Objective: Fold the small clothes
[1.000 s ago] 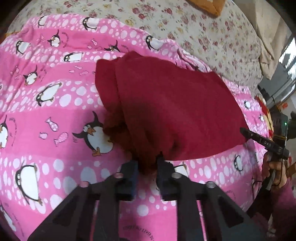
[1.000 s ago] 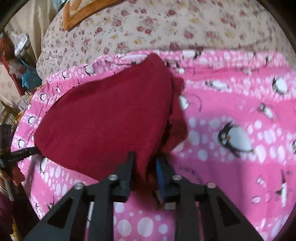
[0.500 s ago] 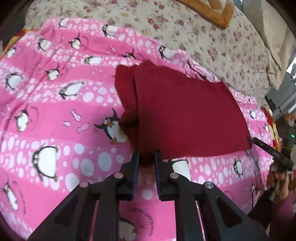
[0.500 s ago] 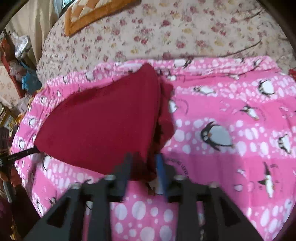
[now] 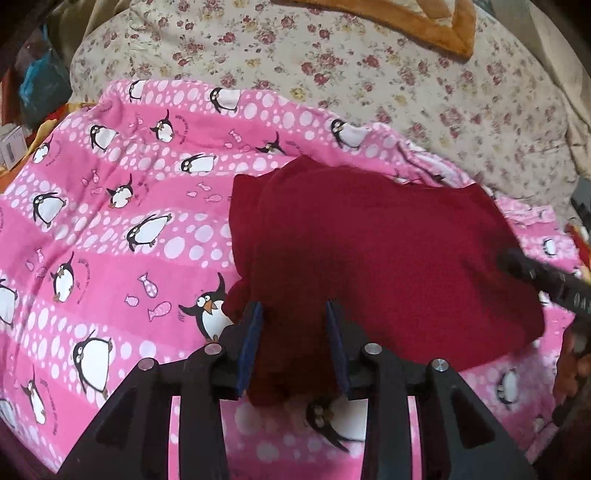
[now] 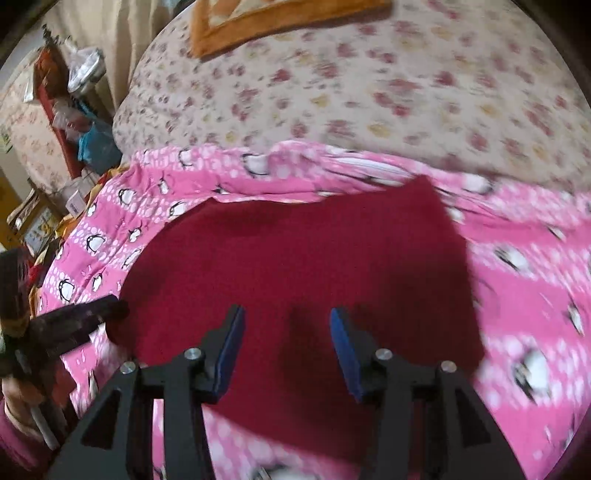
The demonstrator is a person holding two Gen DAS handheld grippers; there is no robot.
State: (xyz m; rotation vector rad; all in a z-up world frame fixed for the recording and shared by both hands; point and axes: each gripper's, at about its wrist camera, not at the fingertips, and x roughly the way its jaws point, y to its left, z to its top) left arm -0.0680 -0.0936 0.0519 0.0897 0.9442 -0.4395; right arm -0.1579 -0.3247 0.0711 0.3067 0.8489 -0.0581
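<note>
Pink penguin blanket (image 5: 110,236): curved lettering sat beside the penguins, left of the gripper, too small to read.

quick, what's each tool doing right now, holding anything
Left tool: jaws just opening, red garment between them but not pinched.
Right tool: open, jaws just opened, holding nothing, above the garment.

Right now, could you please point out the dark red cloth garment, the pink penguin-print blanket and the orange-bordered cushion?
dark red cloth garment (image 5: 388,258): left wrist view, flat middle.
pink penguin-print blanket (image 5: 110,240): left wrist view, bare left part.
orange-bordered cushion (image 6: 236,33): right wrist view, orange border.
</note>
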